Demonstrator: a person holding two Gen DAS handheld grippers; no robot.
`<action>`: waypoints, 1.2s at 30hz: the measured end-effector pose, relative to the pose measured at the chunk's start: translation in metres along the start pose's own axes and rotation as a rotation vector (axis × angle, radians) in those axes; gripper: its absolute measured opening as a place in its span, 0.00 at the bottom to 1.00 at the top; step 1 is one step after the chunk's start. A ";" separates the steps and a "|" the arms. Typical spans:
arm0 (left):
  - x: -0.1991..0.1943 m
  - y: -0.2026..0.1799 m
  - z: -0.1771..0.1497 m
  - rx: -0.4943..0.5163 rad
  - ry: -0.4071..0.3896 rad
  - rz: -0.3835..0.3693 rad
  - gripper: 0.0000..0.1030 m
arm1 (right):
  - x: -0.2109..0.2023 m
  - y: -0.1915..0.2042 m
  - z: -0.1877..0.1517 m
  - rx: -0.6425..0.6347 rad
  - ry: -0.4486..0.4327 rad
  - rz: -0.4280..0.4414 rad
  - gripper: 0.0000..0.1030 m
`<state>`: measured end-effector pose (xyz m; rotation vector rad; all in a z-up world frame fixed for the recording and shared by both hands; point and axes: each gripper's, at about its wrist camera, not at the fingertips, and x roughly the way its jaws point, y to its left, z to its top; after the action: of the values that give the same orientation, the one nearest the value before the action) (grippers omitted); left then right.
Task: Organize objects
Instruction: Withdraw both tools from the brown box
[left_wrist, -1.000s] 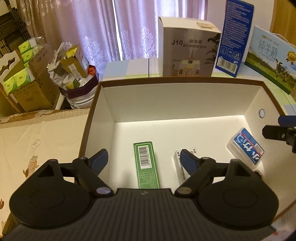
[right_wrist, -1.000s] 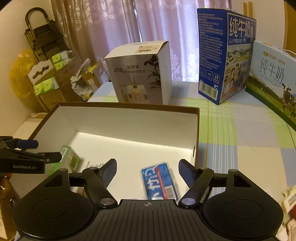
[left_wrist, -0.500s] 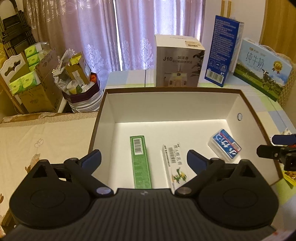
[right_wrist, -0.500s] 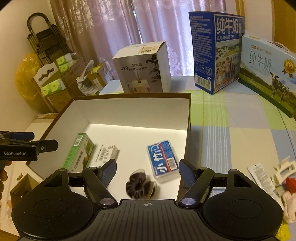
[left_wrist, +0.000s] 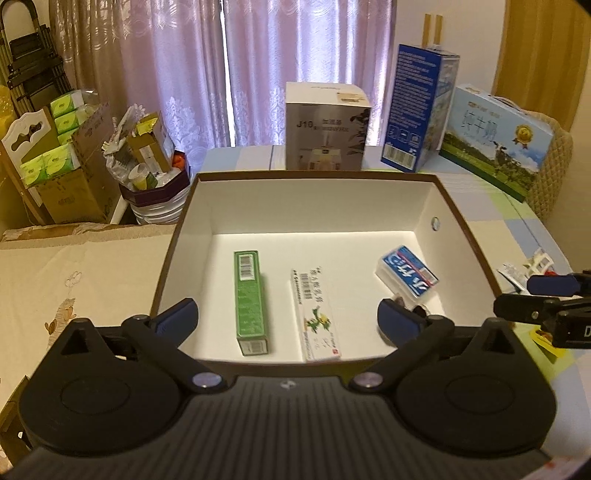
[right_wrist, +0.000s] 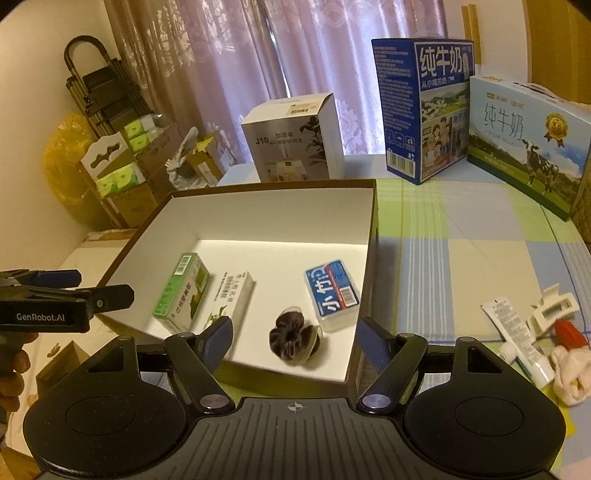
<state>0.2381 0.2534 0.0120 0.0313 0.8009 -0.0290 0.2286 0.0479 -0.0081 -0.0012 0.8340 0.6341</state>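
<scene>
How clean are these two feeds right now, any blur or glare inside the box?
Left wrist view: the white carton and blue pack are motion-smeared, the green carton less so. Right wrist view: the dark scrunchie is blurred; box floor brightly lit; fisheye bends the edges.

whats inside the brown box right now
Four things lie on the brown box's white floor: a green carton, a white carton, a blue-labelled pack and a dark scrunchie. The near wall hides the nearest strip.

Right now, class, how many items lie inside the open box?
4: green carton at left, white carton beside it, dark scrunchie near the front, blue-labelled pack at right. None seem hidden.
</scene>
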 end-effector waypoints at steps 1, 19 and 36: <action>-0.003 -0.002 -0.002 0.002 0.000 -0.003 0.99 | -0.004 0.000 -0.002 0.002 -0.002 0.002 0.70; -0.039 -0.047 -0.035 0.011 0.027 -0.043 0.99 | -0.047 -0.009 -0.032 0.001 0.022 0.027 0.70; -0.040 -0.107 -0.060 0.023 0.122 -0.054 0.99 | -0.074 -0.052 -0.067 0.034 0.091 0.035 0.70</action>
<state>0.1630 0.1492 -0.0023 0.0331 0.9234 -0.0878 0.1729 -0.0491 -0.0154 0.0158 0.9342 0.6569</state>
